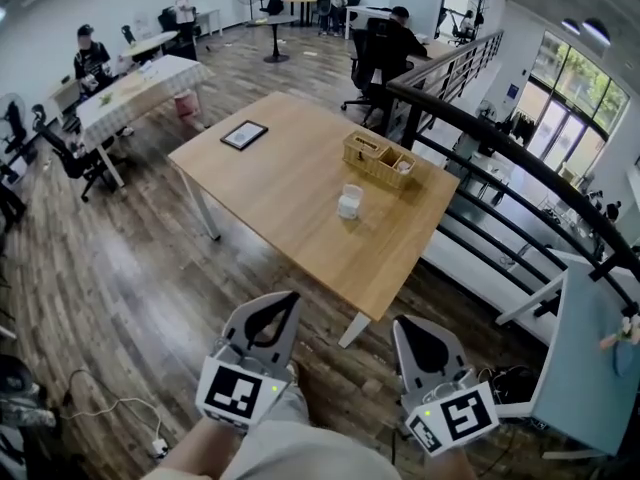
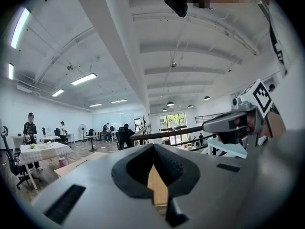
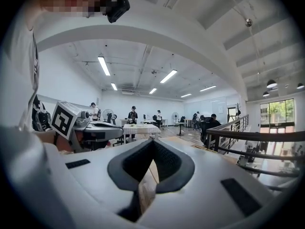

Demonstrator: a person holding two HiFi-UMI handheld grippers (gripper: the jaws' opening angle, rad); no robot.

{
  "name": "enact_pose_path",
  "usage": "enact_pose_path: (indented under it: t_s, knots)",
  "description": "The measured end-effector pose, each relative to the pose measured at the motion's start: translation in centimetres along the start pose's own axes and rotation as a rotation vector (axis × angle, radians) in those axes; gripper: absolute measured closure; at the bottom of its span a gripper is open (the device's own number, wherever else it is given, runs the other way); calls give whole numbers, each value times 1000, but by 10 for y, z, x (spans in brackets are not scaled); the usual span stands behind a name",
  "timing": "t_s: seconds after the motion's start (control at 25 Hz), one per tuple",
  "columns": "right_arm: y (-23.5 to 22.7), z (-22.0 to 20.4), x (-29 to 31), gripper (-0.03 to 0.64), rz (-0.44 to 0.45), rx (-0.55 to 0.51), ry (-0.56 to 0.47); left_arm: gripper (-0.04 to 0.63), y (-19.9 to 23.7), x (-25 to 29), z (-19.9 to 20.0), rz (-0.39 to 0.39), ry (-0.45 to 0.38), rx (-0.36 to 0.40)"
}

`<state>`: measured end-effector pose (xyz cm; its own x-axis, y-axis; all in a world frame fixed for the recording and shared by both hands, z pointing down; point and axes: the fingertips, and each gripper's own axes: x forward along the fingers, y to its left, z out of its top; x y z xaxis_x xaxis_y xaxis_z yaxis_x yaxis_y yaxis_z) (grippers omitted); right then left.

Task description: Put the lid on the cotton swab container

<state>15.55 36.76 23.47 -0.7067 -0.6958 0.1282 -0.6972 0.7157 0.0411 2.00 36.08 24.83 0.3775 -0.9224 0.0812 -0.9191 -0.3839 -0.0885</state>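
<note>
The cotton swab container point(image 1: 350, 200) is a small white tub standing near the middle of the wooden table point(image 1: 290, 183), far ahead of both grippers. Its lid is too small to tell apart from it. My left gripper point(image 1: 291, 296) and right gripper point(image 1: 399, 322) are held low over the floor, short of the table's near corner, both shut and empty. In the left gripper view the jaws point(image 2: 153, 146) meet at the tip, with a strip of the table seen through their cut-out. The right gripper view shows the same closed tip point(image 3: 153, 141).
A wicker basket point(image 1: 378, 158) stands behind the container and a dark tablet point(image 1: 244, 134) lies at the table's far left. A black railing point(image 1: 500, 148) runs along the right. Seated and standing people, chairs and other tables fill the back of the room. Cables lie on the floor point(image 1: 110, 408).
</note>
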Motion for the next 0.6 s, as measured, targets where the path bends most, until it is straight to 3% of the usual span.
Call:
enact_pose_path:
  t_s: [0.6]
  knots:
    - [-64, 19, 194, 592, -113, 27, 40, 574, 159, 137, -7, -127, 22, 7]
